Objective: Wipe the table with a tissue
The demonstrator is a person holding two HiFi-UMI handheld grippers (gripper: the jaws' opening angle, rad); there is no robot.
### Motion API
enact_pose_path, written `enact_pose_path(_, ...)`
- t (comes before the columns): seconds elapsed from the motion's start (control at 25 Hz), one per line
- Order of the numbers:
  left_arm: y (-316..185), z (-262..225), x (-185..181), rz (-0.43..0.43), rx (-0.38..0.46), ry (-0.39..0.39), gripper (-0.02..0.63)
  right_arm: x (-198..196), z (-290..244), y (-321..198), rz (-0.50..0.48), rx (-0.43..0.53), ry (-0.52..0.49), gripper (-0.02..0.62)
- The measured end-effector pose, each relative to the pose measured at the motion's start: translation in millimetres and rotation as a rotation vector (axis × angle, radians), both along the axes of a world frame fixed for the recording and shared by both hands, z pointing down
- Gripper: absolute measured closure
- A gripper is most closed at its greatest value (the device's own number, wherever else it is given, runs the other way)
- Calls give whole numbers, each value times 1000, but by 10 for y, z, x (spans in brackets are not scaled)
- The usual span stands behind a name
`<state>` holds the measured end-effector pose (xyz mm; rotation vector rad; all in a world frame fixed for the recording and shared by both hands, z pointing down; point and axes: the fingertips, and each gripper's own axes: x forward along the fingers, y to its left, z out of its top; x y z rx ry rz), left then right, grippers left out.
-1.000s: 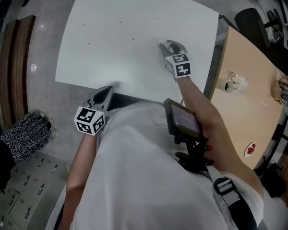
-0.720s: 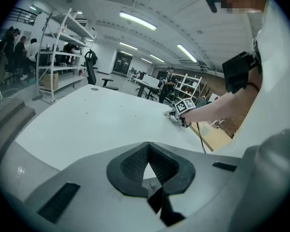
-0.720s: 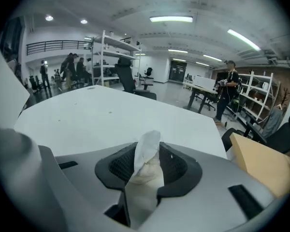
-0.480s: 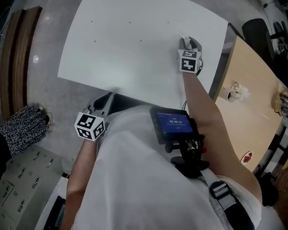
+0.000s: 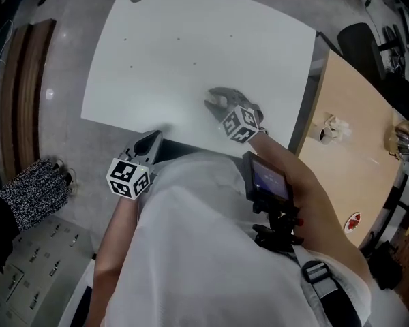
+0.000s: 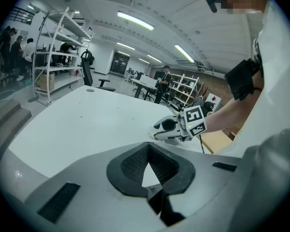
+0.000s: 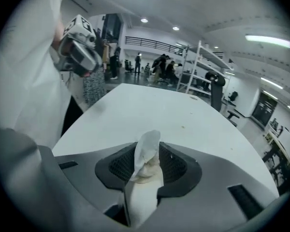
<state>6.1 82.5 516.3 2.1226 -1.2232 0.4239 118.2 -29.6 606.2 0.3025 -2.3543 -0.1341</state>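
I'm holding the right gripper (image 5: 213,102), clenched on a white tissue (image 7: 146,173), against the white table (image 5: 170,53) mid-frame, with the left gripper (image 5: 150,139) closed and empty at lower left.

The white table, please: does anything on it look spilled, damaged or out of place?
Nothing stands out: no spill or damage on the table, only a few small dark specks. The right gripper holds a crumpled tissue.

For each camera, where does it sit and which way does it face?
Head view: on the person's head, facing down at the table; shirt, arms, left tool, right tool show.
Left tool view: on the left tool, looking across the table at the right tool; own jaws show.
Right tool view: on the right tool, looking across the table; jaws grip the tissue.
All share table and both tools.
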Motion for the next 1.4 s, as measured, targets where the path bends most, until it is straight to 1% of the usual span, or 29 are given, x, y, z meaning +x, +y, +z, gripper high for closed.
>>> enact_pose_path(0.12,-7,-10,-8,3,4,-4,601,106,10,157,-127,-21,15,468)
enact_pose_path(0.16,-9,-21,-11,3,7,-6,601,167,16,153,-154,-19,25,468)
enact_pose_path(0.2,-10,-33,-17,3,10,-7,601,251,25,98,-154,-14,32,468)
enact_pose_path(0.24,-5,-41,-25,2,11,-8,601,361,36,-19,-116,-10,33,468)
enact_pose_path(0.28,3,-42,-35,1,10,-9,601,493,44,-191,-43,-9,28,467)
enact_pose_path(0.4,29,-7,-54,5,-3,-9,601,919,54,-825,261,-14,2,466)
enact_pose_path(0.48,26,20,-50,16,-10,-9,601,1084,33,-1091,438,-39,-40,466)
enact_pose_path(0.56,3,34,-43,29,-13,-7,601,1121,7,-1136,565,-37,-68,468)
enact_pose_path(0.6,-15,36,-43,36,-12,-5,601,1097,1,-1084,603,-19,-60,468)
enact_pose_path(0.64,-39,36,-48,45,-12,-2,601,1028,-3,-992,616,-2,-48,468)
enact_pose_path(0.68,-70,37,-57,54,-11,0,601,908,-8,-867,602,8,-42,468)
enact_pose_path(0.72,-109,39,-70,65,-10,2,601,746,-14,-717,564,11,-41,468)
enact_pose_path(0.84,-252,27,-114,113,-3,4,601,188,-21,-174,387,-3,-33,468)
enact_pose_path(0.92,-363,-7,-138,147,10,6,601,-86,-12,172,277,-23,-24,468)
enact_pose_path(1.04,-523,-72,-204,181,33,9,601,-277,8,484,161,-57,-4,468)
enact_pose_path(1.2,-608,-99,-316,203,46,27,601,-271,14,632,31,-158,23,468)
enact_pose_path(1.24,-610,-91,-356,205,46,33,601,-235,-7,583,33,-170,22,468)
enact_pose_path(1.28,-609,-77,-406,205,46,38,601,-180,-36,476,69,-172,16,468)
enact_pose_path(1.32,-606,-59,-462,203,44,42,601,-105,-67,318,137,-171,3,468)
enact_pose_path(1.4,-605,-15,-582,195,37,50,601,107,-116,-87,338,-173,-35,468)
